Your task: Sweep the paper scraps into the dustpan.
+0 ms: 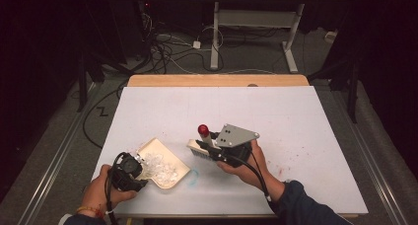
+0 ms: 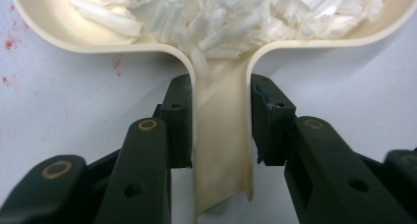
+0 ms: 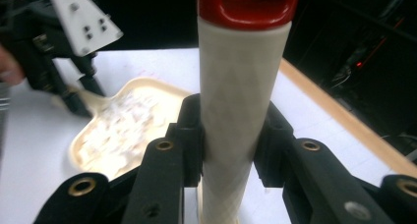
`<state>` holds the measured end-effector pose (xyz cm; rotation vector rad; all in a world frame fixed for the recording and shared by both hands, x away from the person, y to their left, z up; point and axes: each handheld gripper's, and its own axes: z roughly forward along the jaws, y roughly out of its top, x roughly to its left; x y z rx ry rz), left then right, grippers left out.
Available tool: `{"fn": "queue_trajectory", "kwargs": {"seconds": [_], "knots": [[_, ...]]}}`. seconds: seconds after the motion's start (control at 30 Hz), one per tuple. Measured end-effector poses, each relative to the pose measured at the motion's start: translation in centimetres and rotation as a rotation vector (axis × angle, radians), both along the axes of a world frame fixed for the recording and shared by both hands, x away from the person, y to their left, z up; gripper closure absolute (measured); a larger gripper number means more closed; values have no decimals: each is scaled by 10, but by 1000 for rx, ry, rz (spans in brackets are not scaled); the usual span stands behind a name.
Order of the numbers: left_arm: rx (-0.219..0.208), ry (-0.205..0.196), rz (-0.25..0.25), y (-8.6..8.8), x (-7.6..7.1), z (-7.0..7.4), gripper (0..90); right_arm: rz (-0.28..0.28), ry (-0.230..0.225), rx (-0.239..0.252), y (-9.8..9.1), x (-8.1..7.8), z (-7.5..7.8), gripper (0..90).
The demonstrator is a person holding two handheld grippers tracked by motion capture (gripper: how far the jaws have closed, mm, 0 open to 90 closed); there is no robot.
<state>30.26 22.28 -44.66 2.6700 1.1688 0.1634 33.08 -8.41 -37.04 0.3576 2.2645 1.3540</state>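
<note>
A cream dustpan (image 1: 165,166) lies on the white table sheet, full of white paper shreds (image 1: 160,165). My left gripper (image 1: 132,171) is shut on the dustpan's handle (image 2: 222,135), with a pad pressed on each side. In the left gripper view the shreds (image 2: 231,13) pile up in the pan just beyond the handle. My right gripper (image 1: 217,147) is shut on the cream handle (image 3: 238,111) of a small brush (image 1: 199,148). The brush has a red cap (image 1: 202,130) on its handle end. It hovers to the right of the dustpan (image 3: 123,130), apart from it.
The white sheet (image 1: 296,121) covers most of a wooden table, with faint red specks and a blue mark (image 1: 193,178) near the front. Behind the far edge are cables and desk legs (image 1: 215,37) on the floor.
</note>
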Motion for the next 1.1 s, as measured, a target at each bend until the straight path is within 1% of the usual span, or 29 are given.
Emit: {"fn": "queue_trajectory", "kwargs": {"seconds": [0.03,0.13,0.17,0.2,0.3,0.33,0.37,0.4,0.43,0.5,0.57,0.63,0.67,0.7,0.73,0.77,0.8,0.87,0.9,0.93,1.0,1.1], "knots": [[-2,-1,0,0,0,0,629,-11,-17,4,5,5,0,700],[-17,-4,3,3,1,0,630,-49,-35,24,16,20,-1,700],[-23,-6,8,3,1,-1,629,-61,-40,39,20,25,-2,700],[-26,-5,9,3,1,-1,630,-70,-56,52,24,30,-4,700],[-39,-9,20,5,2,-1,629,-100,-84,27,39,39,-12,700],[-44,-8,22,6,3,-1,630,-97,-98,13,44,41,-15,700],[-53,-8,28,6,4,-2,630,-92,-97,9,49,41,-17,700],[-59,-10,33,7,4,-2,630,-71,-93,13,53,41,-19,700],[-63,-11,34,7,5,-2,630,-41,-86,16,58,41,-19,700],[-67,-15,41,7,6,-2,630,-7,-70,18,66,40,-22,698],[-68,-23,50,7,6,-2,630,26,-51,12,69,37,-22,696],[-73,-22,53,8,6,-3,630,63,-41,12,69,30,-21,696],[-72,-23,55,8,7,-3,630,86,-27,23,67,26,-19,698],[-69,-21,54,8,7,-2,630,120,-13,33,66,21,-17,700],[-66,-23,54,7,7,-2,630,140,-4,42,64,17,-15,700],[-65,-24,54,7,7,-2,630,171,12,59,62,12,-12,700],[-67,-23,55,7,7,-2,630,175,11,65,61,8,-10,700],[-81,-26,71,8,8,-3,630,178,-8,72,57,0,-5,700],[-79,-27,74,8,8,-3,630,178,-17,67,55,-3,-3,700],[-78,-29,76,8,9,-3,630,177,-27,75,51,-5,0,700],[-81,-32,85,7,9,-3,630,170,-27,79,44,-7,4,700],[-89,-41,100,7,10,-3,630,139,-35,94,28,-6,10,700]]}}
